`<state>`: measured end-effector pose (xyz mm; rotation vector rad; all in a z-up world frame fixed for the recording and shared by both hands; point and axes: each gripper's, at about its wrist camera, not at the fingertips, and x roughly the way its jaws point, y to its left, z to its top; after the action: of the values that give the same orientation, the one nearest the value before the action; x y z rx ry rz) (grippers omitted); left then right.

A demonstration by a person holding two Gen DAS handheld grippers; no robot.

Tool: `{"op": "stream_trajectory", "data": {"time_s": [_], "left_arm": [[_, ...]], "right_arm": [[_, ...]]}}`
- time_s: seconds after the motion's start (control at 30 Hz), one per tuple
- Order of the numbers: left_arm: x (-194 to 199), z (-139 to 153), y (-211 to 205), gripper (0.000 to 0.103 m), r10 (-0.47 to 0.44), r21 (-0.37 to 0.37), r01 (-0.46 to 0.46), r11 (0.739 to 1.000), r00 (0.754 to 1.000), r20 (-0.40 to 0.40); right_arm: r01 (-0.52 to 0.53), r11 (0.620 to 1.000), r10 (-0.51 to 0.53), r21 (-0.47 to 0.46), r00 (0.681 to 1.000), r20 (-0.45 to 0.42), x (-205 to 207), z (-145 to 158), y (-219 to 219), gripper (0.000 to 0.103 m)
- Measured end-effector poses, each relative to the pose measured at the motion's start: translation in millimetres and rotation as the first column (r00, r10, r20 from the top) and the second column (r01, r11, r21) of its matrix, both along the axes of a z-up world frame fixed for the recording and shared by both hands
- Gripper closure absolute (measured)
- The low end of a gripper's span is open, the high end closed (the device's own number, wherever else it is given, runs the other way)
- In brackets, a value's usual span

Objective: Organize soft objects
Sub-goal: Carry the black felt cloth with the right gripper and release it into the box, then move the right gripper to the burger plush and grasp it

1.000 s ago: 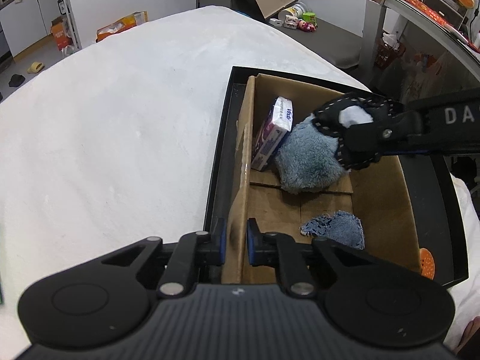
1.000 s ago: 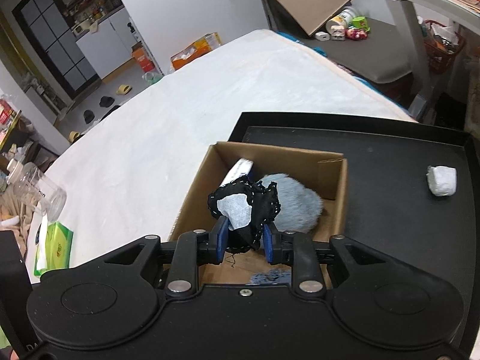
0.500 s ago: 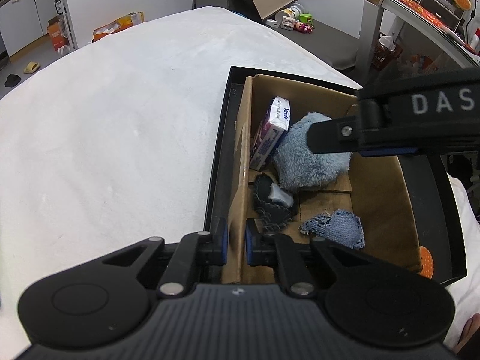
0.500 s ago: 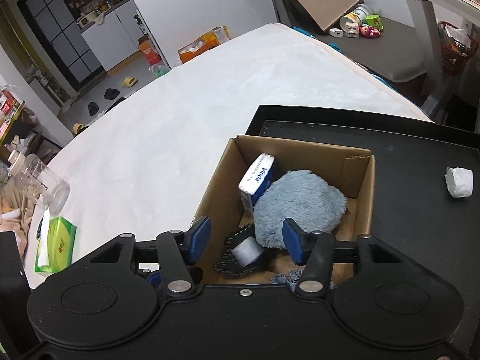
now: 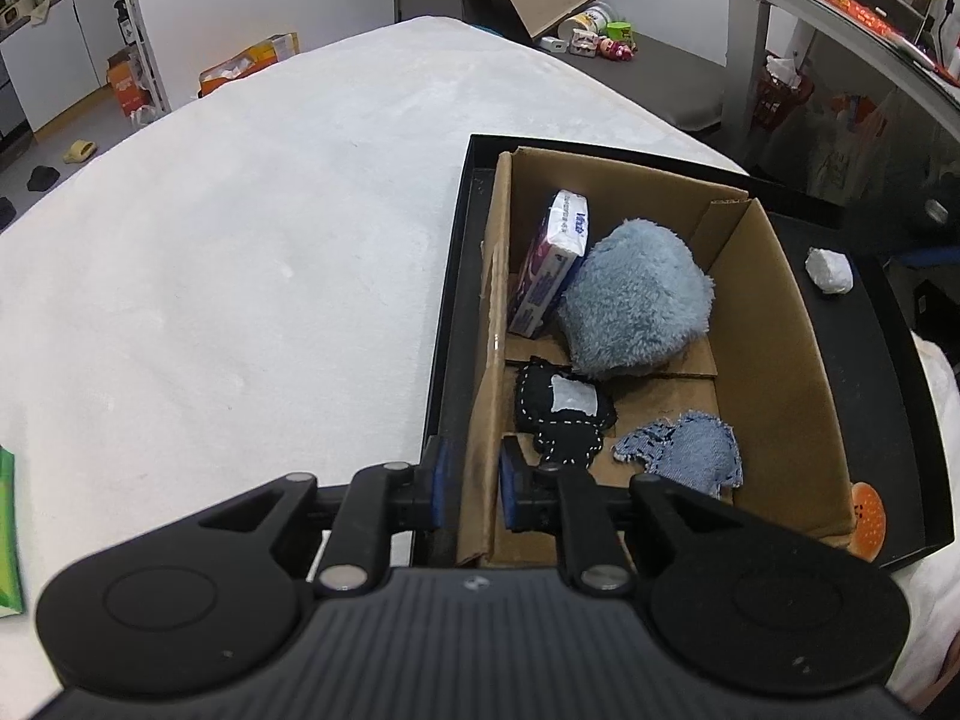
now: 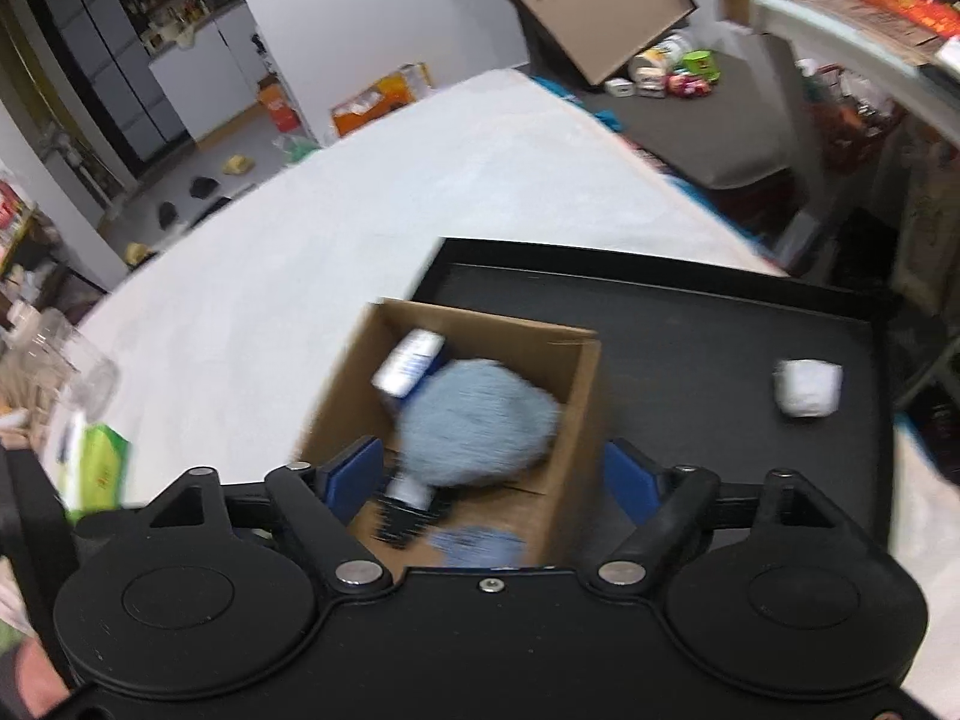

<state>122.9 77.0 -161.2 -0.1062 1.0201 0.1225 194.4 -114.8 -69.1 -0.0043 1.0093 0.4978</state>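
And it's down! The black stitched fabric pouch with a white patch (image 5: 561,411) has dropped from the right gripper (image 6: 492,477), whose empty jaws are opening wide, into the brown cardboard box (image 5: 774,324). Left gripper (image 5: 471,483) straddles the box wall, loosening. White crumpled wad (image 6: 807,387) next, likely.

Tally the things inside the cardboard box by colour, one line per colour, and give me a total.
Blue: 2, the fluffy blue cloth and the denim patch
Black: 1, the black stitched pouch with a white panel
White and purple: 1, the tissue pack leaning against the cardboard box wall
Total: 4
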Motion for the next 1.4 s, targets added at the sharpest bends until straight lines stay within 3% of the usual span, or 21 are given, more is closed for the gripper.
{"op": "stream_trajectory", "data": {"time_s": [0.27, 0.37, 0.47, 0.73, 0.9, 1.13, 1.4], "left_arm": [[-0.4, 2.1, -6.6, 0.044, -0.027, -0.010, 0.026, 1.000, 0.999, -0.027], [-2.8, 4.8, -11.7, 0.030, -0.032, -0.008, 0.032, 0.999, 0.999, -0.022], [-3.9, 6.2, -15.9, 0.020, -0.029, -0.055, 0.027, 0.998, 0.999, -0.033], [-3.6, 5.5, -27.2, 0.019, -0.052, -0.036, 0.050, 0.998, 0.997, -0.056], [-4.1, 7.8, -32.0, 0.019, -0.058, -0.013, 0.057, 0.998, 0.997, -0.045], [-4.5, 8.4, -44.3, 0.019, -0.067, 0.061, 0.071, 0.996, 0.996, -0.051], [0.2, 7.1, -51.7, 0.019, -0.061, 0.095, 0.069, 0.993, 0.995, -0.078]], "right_arm": [[0.072, 0.993, -0.078, -0.091, 0.995, -0.058, 0.0, -19.0, -49.4, 0.018], [0.075, 0.993, -0.083, -0.096, 0.993, -0.083, -4.7, -24.0, -61.5, 0.012], [0.080, 0.992, -0.091, -0.100, 0.990, -0.110, -12.8, -29.4, -69.0, 0.008], [0.156, 0.981, -0.176, -0.113, 0.963, -0.202, -22.6, -58.9, -90.2, 0.005], [0.210, 0.975, -0.220, -0.067, 0.937, -0.273, -15.8, -72.1, -109.1, 0.005], [0.225, 0.973, -0.228, -0.043, 0.928, -0.296, -13.5, -79.7, -119.9, 0.005], [0.206, 0.975, -0.222, -0.084, 0.928, -0.300, -12.4, -96.1, -122.4, 0.005]]}}
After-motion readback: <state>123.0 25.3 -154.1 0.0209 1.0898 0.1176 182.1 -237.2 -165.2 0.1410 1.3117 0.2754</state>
